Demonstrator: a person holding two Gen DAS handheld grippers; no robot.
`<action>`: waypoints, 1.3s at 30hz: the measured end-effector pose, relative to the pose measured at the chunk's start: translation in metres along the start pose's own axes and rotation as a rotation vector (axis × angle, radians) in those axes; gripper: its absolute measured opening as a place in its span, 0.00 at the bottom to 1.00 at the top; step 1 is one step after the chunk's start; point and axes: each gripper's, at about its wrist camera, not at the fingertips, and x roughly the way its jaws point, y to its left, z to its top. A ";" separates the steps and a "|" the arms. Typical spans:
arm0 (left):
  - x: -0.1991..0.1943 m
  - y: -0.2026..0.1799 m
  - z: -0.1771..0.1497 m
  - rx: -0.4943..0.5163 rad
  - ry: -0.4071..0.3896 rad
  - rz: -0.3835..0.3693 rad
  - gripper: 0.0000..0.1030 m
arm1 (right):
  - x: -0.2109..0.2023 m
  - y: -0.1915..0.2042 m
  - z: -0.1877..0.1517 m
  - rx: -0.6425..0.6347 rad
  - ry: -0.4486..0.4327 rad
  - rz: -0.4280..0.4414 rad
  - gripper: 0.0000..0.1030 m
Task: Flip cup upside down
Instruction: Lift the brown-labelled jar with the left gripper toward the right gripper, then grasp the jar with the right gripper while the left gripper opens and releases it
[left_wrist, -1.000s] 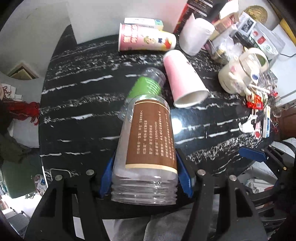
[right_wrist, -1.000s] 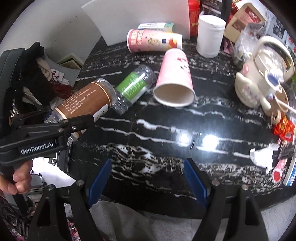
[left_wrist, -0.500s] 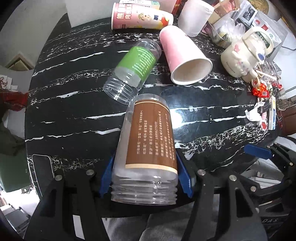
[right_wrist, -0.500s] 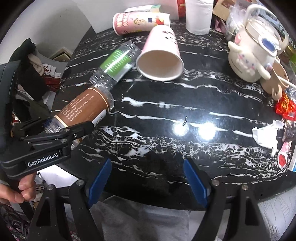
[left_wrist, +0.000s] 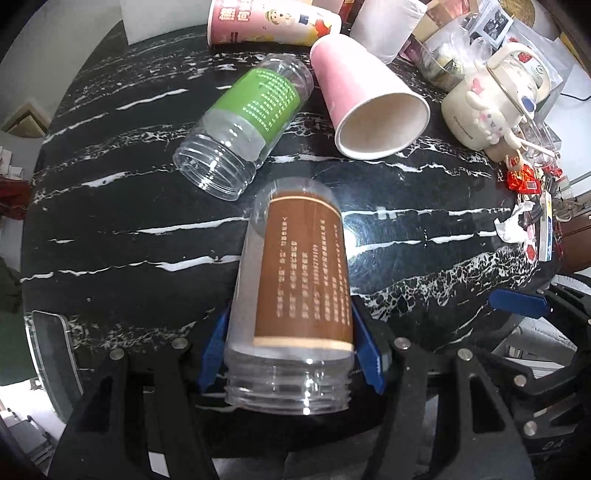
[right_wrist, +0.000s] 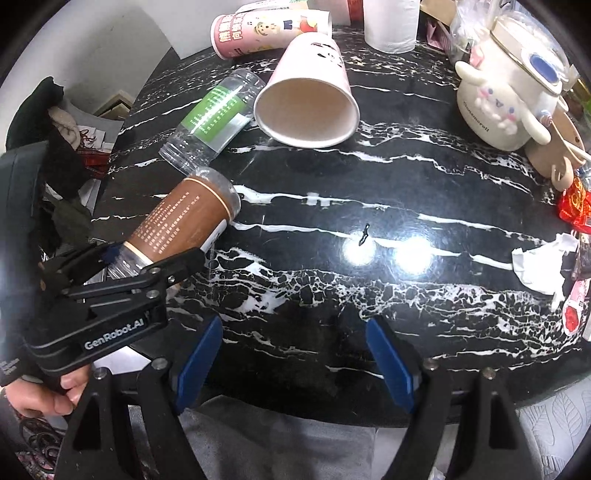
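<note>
My left gripper (left_wrist: 290, 354) is shut on a clear plastic cup with a brown label (left_wrist: 299, 273), near its open threaded mouth. The cup tilts, closed base pointing out over the black marble table (left_wrist: 110, 236); mouth toward the camera. In the right wrist view the same cup (right_wrist: 181, 229) is held aslant at the table's left edge by the left gripper (right_wrist: 122, 266). My right gripper (right_wrist: 295, 354) is open and empty above the table's near edge.
A clear cup with a green label (left_wrist: 251, 118) and a pink paper cup (left_wrist: 369, 110) lie on their sides beyond. A printed paper cup (left_wrist: 273, 22) lies at the back. A cream kettle (right_wrist: 506, 96), wrappers (right_wrist: 576, 210) and clutter fill the right.
My left gripper has carried the brown-label cup forward over the table, toward the lying cups. My right gripper has moved forward too and stays open.
</note>
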 end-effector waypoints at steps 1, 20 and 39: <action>0.004 0.001 0.001 -0.003 0.004 -0.001 0.58 | 0.001 0.000 0.001 0.000 0.001 -0.003 0.78; 0.035 0.000 0.009 0.034 0.111 0.031 0.59 | 0.005 0.000 0.016 -0.008 0.019 -0.028 0.78; -0.081 0.047 0.017 0.004 -0.008 0.124 0.72 | -0.011 0.034 0.041 0.006 -0.013 0.024 0.78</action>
